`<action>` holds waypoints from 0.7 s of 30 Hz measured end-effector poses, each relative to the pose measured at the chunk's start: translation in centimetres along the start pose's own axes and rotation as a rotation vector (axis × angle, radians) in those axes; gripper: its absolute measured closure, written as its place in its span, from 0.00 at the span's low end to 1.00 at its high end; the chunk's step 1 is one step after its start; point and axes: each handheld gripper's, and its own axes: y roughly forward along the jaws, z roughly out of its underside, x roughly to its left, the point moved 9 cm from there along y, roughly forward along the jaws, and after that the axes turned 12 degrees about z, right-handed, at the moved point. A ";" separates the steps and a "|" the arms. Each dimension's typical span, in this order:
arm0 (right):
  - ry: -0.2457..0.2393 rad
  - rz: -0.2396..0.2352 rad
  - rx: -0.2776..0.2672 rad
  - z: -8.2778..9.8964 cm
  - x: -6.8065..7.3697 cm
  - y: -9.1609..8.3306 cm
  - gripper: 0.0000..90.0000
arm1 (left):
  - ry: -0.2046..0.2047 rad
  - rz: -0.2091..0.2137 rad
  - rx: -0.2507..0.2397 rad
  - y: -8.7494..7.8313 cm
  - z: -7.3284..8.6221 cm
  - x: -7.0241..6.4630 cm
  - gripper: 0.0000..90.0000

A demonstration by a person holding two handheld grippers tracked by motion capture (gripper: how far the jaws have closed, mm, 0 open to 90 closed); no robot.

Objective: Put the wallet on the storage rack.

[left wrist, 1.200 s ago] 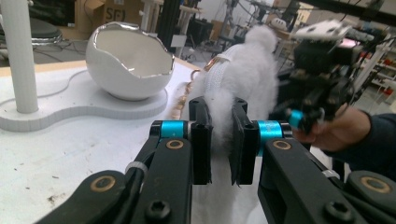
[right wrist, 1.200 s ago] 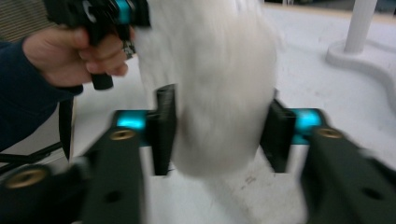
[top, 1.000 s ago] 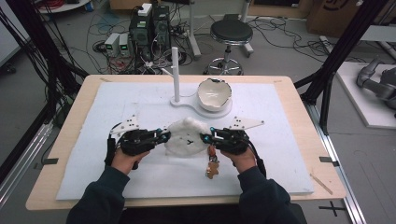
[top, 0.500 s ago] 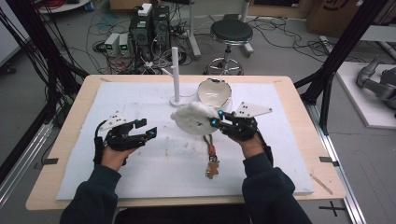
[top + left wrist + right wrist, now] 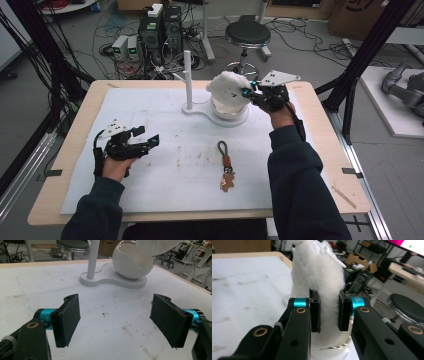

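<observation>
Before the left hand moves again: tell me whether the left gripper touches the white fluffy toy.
Apart. The high view shows the left gripper open over the mat, well away from the white fluffy toy, which the right gripper holds above the bowl.

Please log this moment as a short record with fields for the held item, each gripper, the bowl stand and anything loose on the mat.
held item: white fluffy cloth, over the egg-shaped bowl
right gripper: shut on the cloth, raised above the bowl
left gripper: jaws have just been opening, nothing between them, low over the white mat
bowl stand: white base with an upright post beside the bowl
loose item: keychain lying on the mat, apart from both grippers
</observation>
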 end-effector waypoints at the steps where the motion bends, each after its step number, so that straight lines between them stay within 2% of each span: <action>1: 0.000 0.000 0.000 0.0 0.0 0.0 0.86 | -0.001 -0.003 0.000 0.0 0.0 0.1 0.26; 2: -0.008 0.009 0.014 0.2 -0.4 0.2 0.86 | -0.002 -0.004 0.000 0.0 0.0 0.1 0.26; 3: -0.042 0.035 0.031 0.5 -1.2 0.7 0.86 | -0.004 -0.004 0.000 0.0 0.0 0.2 0.26; 6: -0.062 0.045 0.046 0.8 -1.7 1.2 0.86 | -0.010 -0.005 0.002 0.2 0.1 0.3 0.26; 8: -0.120 0.055 0.062 1.2 -1.8 1.8 0.86 | -0.010 -0.002 0.005 0.3 0.2 0.3 0.26; 13: -0.227 0.048 0.106 2.3 -1.2 3.1 0.86 | -0.012 -0.005 0.007 0.3 0.2 0.4 0.27; 16: -0.251 0.040 0.116 2.6 -0.6 3.8 0.86 | -0.007 -0.002 0.011 0.3 0.2 0.3 0.27; 21: -0.297 0.020 0.168 3.9 0.6 5.3 0.86 | -0.011 -0.003 0.018 0.3 0.3 0.3 0.27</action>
